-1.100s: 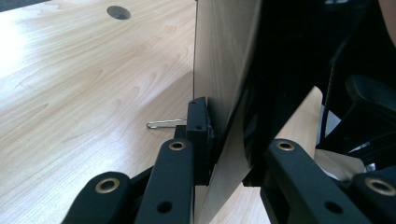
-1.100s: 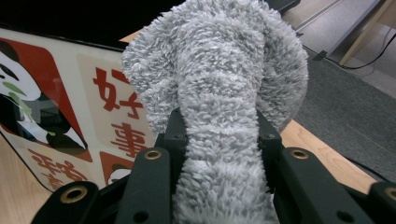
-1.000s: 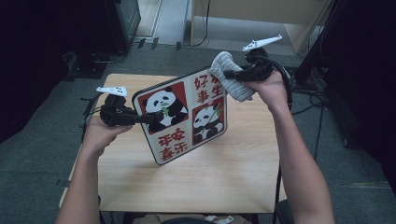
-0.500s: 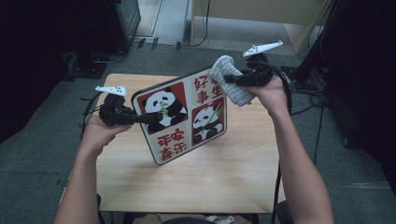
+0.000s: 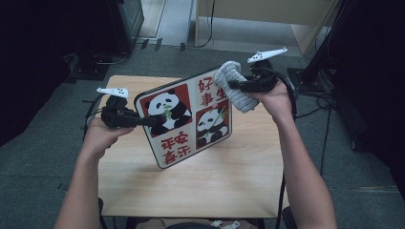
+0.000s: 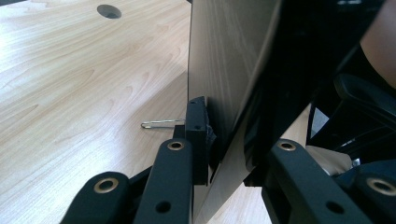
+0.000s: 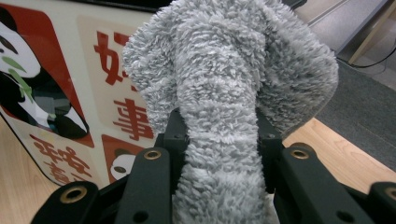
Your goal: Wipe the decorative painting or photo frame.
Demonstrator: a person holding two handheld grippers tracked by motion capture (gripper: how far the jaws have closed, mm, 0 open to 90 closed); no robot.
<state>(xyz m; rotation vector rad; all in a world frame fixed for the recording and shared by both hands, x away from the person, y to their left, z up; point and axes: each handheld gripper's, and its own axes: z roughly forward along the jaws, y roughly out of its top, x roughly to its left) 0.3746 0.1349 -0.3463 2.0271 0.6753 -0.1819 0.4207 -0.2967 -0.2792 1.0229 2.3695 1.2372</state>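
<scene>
Left tool clamped on panda board's left edge, held tilted above desk. Right tool clamped on grey cloth, touching board's far-right corner. Wiping judged just begun; most of face left.

Cloth: grey, shaggy pile. Panda board: smooth glossy print. Table: pale matt wood grain.

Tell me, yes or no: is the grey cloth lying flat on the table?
No, the right hand-held gripper clamps the grey cloth against the panda board.
</scene>
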